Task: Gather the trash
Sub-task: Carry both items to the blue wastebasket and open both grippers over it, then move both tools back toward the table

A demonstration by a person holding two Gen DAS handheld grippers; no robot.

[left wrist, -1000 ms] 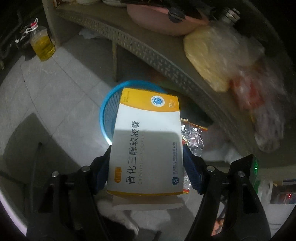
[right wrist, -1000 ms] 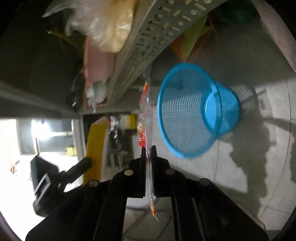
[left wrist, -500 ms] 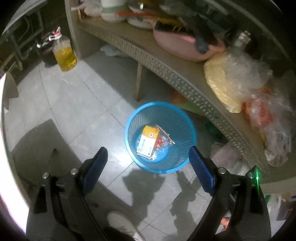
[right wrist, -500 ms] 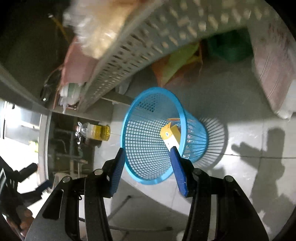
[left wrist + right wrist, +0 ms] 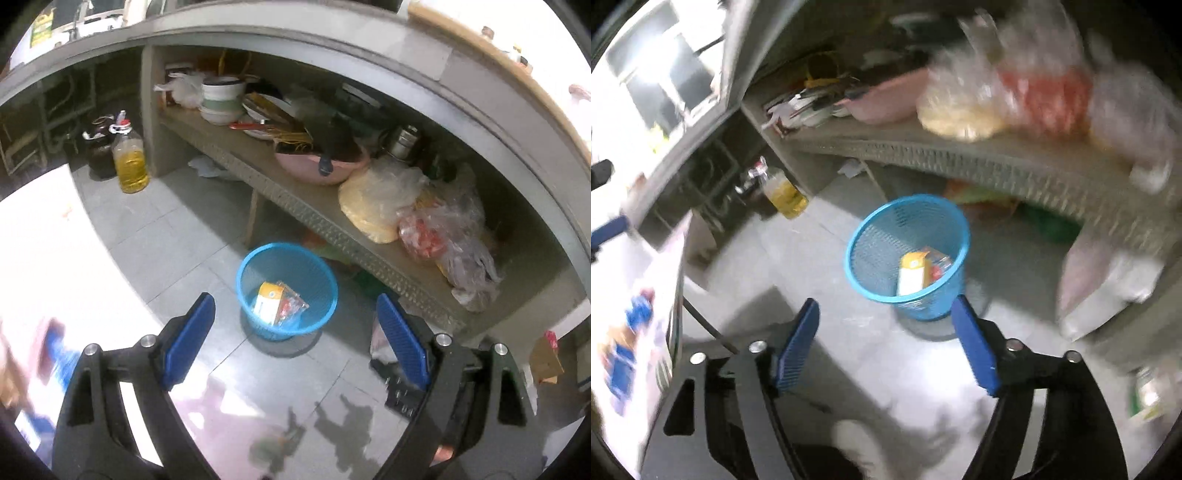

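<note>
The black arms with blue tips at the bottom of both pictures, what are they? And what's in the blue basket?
They are grippers, like big tongs. A person holds one in each hand, and a small camera on each looks forward between its two fingers. So one picture is from the left gripper, the other from the right gripper. Both hold nothing: the left is wide open and the right's jaws are opening. They look down at a blue basket on the grey tiled floor. Inside lie a white and yellow box and a clear wrapper with red bits. Behind is a low shelf crowded with bowls and plastic bags.
</note>
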